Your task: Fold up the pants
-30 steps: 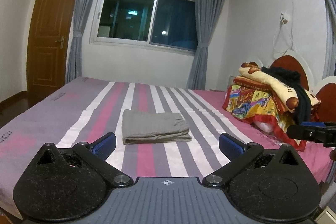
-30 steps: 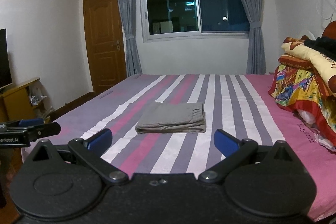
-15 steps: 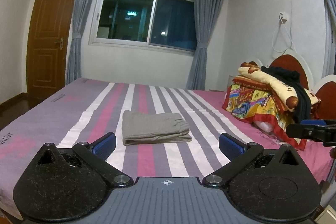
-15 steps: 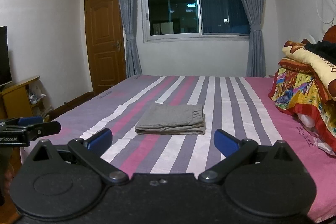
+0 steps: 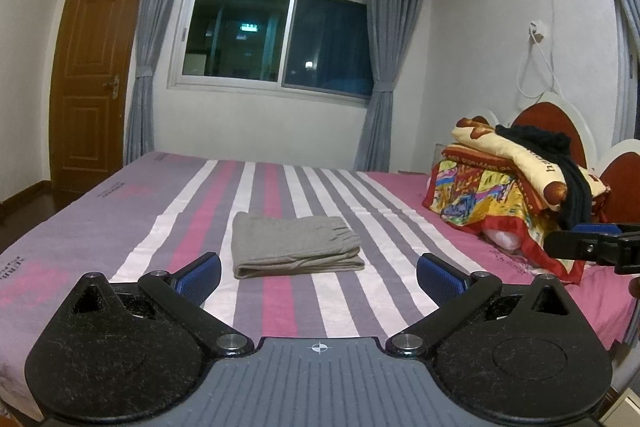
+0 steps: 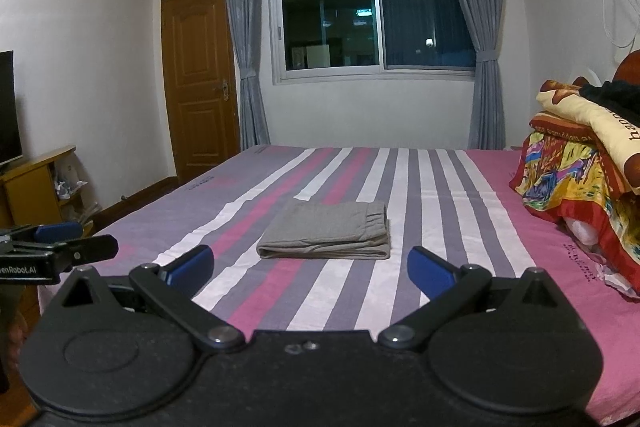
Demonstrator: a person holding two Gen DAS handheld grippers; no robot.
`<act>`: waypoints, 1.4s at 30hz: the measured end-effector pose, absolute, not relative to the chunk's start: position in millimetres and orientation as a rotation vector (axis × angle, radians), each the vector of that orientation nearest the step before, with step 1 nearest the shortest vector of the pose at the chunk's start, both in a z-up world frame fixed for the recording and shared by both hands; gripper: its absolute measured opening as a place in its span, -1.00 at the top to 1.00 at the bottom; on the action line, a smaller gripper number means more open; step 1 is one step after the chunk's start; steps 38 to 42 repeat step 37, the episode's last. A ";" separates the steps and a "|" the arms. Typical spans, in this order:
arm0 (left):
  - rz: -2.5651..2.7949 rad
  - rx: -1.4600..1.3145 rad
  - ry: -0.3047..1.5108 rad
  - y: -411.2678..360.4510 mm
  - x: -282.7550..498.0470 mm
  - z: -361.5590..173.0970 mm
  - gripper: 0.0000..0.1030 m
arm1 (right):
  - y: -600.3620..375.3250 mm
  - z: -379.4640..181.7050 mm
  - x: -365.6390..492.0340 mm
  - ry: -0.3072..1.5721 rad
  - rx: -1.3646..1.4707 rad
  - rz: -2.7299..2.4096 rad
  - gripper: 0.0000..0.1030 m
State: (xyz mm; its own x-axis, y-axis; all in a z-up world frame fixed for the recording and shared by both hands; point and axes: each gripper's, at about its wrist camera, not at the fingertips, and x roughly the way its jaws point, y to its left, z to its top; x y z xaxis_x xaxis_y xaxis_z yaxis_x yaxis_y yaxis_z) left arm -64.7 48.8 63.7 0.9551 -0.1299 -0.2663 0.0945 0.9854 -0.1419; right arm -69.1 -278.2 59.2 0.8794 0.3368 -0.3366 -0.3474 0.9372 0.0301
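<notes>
From the left wrist view, the left tool (image 5: 318, 277) is seen spread wide, nothing held; the folded grey pants (image 5: 294, 247) lie on the striped bed (image 5: 140, 211), apart from it. From the right wrist view, the right tool (image 6: 310, 273) is likewise parted and empty, short of the pants (image 6: 330, 231).

Folded pants (image 5: 294, 245) mid-bed (image 5: 120, 211), bedding pile (image 5: 508, 187) to their right, window (image 5: 276, 27) behind

Grey pants (image 5: 294, 245), folded flat on bed (image 5: 132, 211)
</notes>
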 end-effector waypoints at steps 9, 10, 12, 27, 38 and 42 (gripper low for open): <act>-0.115 -0.126 0.274 48.4 -65.8 64.2 -1.00 | -276.8 59.3 -69.8 0.345 -0.030 0.357 -1.00; -0.116 -0.124 0.274 48.8 -65.8 64.6 -1.00 | -276.6 59.5 -70.0 0.344 -0.029 0.358 -1.00; -0.116 -0.124 0.272 48.8 -66.1 64.7 -1.00 | -276.5 59.5 -70.0 0.343 -0.029 0.355 -1.00; -0.115 -0.125 0.265 51.4 -64.2 67.6 -1.00 | -273.5 60.7 -70.9 0.348 -0.031 0.350 -1.00; -0.137 -0.118 0.251 51.6 -66.9 68.4 -0.99 | -263.4 61.9 -67.3 0.330 -0.066 0.293 -1.00; -0.137 -0.118 0.251 51.6 -66.9 68.4 -0.99 | -263.4 61.9 -67.3 0.330 -0.066 0.293 -1.00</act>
